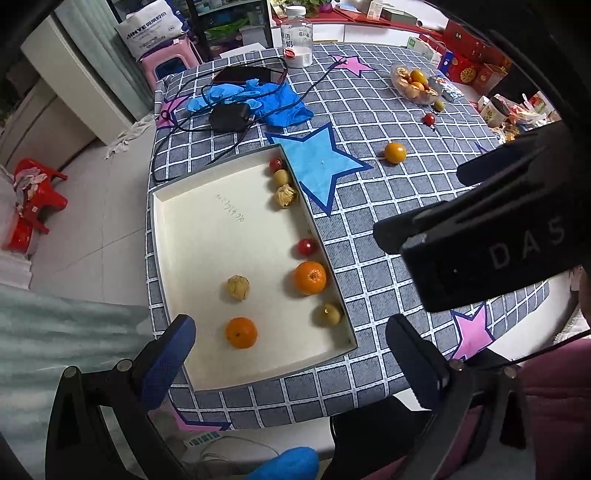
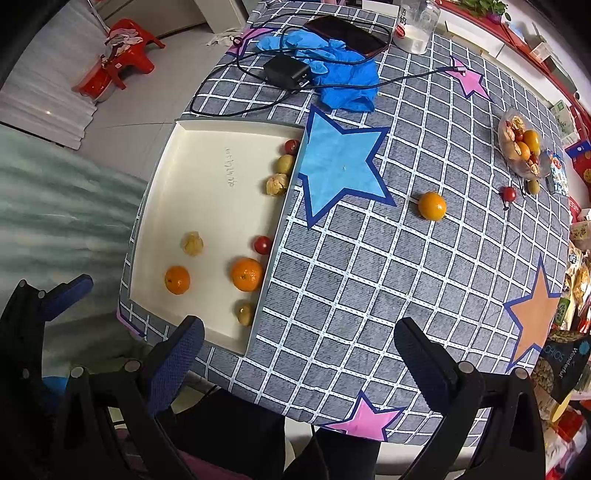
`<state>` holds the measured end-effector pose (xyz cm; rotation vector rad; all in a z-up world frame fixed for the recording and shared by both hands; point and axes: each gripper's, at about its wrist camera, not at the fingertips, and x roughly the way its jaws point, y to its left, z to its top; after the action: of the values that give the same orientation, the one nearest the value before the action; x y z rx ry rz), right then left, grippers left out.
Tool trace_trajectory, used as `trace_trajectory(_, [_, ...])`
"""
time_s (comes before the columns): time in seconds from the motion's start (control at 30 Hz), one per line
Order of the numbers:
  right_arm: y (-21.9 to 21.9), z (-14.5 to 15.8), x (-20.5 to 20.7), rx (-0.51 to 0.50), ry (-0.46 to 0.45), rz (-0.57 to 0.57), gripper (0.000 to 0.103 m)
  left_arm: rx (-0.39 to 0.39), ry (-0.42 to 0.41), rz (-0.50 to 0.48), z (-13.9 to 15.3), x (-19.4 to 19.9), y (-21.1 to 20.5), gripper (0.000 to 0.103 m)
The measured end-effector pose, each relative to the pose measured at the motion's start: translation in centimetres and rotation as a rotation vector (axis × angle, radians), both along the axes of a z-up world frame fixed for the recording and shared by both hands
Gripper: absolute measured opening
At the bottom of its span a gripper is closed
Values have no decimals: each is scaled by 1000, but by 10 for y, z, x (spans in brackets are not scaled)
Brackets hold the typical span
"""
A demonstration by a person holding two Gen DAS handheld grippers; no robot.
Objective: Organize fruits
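Observation:
A white tray lies on the checked tablecloth and also shows in the right wrist view. It holds two oranges, cherry tomatoes, husked physalis and small green fruits. A loose orange, a cherry tomato and a green fruit lie on the cloth near a clear fruit bowl. My left gripper is open and empty over the tray's near end. My right gripper is open and empty above the table's near edge.
Blue gloves, a black charger with cables, a phone and a milk bottle sit at the far side. Snack packets crowd the right edge. A red stool stands on the floor.

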<state>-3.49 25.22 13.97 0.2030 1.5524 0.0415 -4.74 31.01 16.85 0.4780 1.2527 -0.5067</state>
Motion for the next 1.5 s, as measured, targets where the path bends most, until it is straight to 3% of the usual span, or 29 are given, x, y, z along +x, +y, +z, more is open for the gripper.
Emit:
trace_trajectory(0.27, [0, 0, 1, -2, 0, 1, 103, 11, 10, 1, -4, 3, 0, 103])
trace_trajectory(0.43, [-1, 4, 0, -22, -18, 4, 103, 72, 9, 70, -12, 18, 6, 103])
trace_trajectory(0.77, [8, 0, 2, -32, -5, 49, 103, 103, 39, 179, -23, 28, 27, 103])
trace_trajectory(1.5, [20, 0, 6, -46, -5, 97, 103, 110, 57, 190, -27, 27, 30, 103])
